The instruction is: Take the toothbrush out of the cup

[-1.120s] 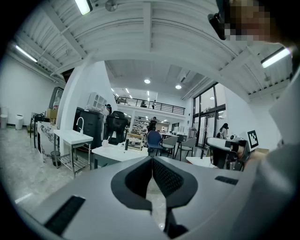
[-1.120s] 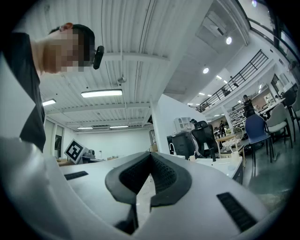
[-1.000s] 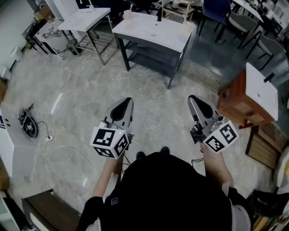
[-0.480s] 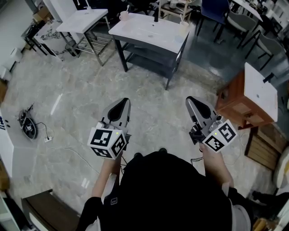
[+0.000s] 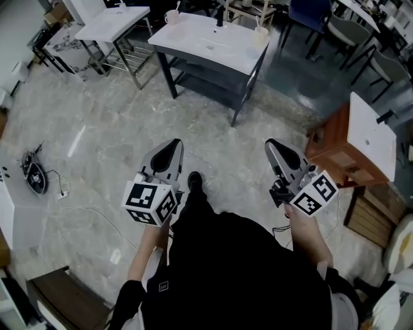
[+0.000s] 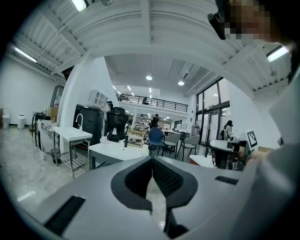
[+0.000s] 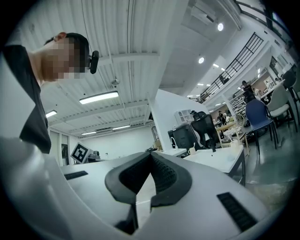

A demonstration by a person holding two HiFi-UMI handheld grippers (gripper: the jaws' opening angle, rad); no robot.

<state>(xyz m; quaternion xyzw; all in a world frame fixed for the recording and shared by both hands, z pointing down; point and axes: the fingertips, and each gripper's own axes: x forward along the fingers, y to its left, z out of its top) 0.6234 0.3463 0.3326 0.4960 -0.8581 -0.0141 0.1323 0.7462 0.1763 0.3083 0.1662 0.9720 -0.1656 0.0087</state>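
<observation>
1. left gripper (image 6: 152,160): jaws together, nothing between them.
2. right gripper (image 7: 151,154): jaws together, also empty.
3. both are held side by side before the person, above the floor (image 5: 103,116).
4. the cup (image 5: 171,17) stands on the far left corner of the table (image 5: 219,51), well apart from both grippers, with the toothbrush (image 5: 176,8) in it.

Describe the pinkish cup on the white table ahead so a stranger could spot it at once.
Ahead of the person stands a white-topped table with dark legs. At its far left corner sits the pinkish cup, a thin pale stick rising from it. The other cup, at the right edge, is cream.
</observation>
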